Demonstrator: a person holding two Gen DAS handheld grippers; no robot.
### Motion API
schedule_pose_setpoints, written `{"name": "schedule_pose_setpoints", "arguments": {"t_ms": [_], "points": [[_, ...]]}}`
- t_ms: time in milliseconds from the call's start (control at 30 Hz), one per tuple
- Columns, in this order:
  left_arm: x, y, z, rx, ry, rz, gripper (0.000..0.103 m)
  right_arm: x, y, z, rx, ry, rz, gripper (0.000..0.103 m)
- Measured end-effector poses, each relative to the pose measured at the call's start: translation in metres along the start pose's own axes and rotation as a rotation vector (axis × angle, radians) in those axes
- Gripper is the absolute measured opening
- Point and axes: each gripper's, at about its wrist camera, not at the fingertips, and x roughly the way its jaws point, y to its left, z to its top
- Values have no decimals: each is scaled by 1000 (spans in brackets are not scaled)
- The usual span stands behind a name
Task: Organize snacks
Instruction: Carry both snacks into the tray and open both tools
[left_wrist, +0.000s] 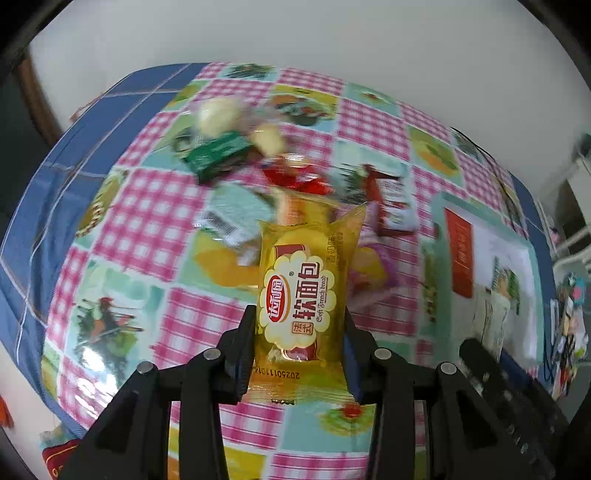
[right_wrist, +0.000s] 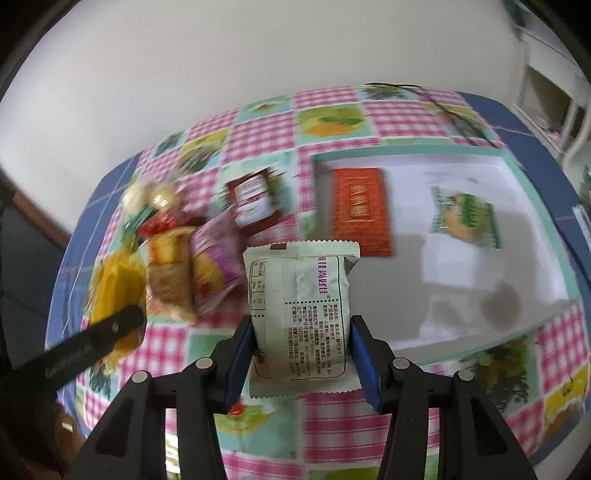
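Observation:
My left gripper (left_wrist: 300, 325) is shut on a yellow soft-bread packet (left_wrist: 301, 284) and holds it above the table. My right gripper (right_wrist: 302, 328) is shut on a pale green snack packet (right_wrist: 301, 314), its printed back facing the camera. A white tray with a teal rim (right_wrist: 461, 258) lies to the right and holds a red packet (right_wrist: 360, 212) and a green-and-white packet (right_wrist: 467, 216). It also shows in the left wrist view (left_wrist: 491, 266). A pile of loose snacks (right_wrist: 184, 251) lies at the left of the right wrist view.
The table has a pink checked cloth with fruit pictures (left_wrist: 166, 221) over a blue cloth. Loose snacks beyond the left gripper include a green box (left_wrist: 218, 155), a red packet (left_wrist: 295, 177) and a red-and-white packet (left_wrist: 393, 206). The left gripper's arm (right_wrist: 92, 339) crosses the right view.

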Motion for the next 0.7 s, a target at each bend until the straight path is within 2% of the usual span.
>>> {"name": "schedule_pose_setpoints", "arguments": {"t_ms": [433,700], "points": [[1,-115,-24,298,-17,-70,42,-19,-98,12,227,-66,-84,54],[9,-155,-28,407,-21,-85,42,-22,-132,14,297,-82,-115,54]]}}
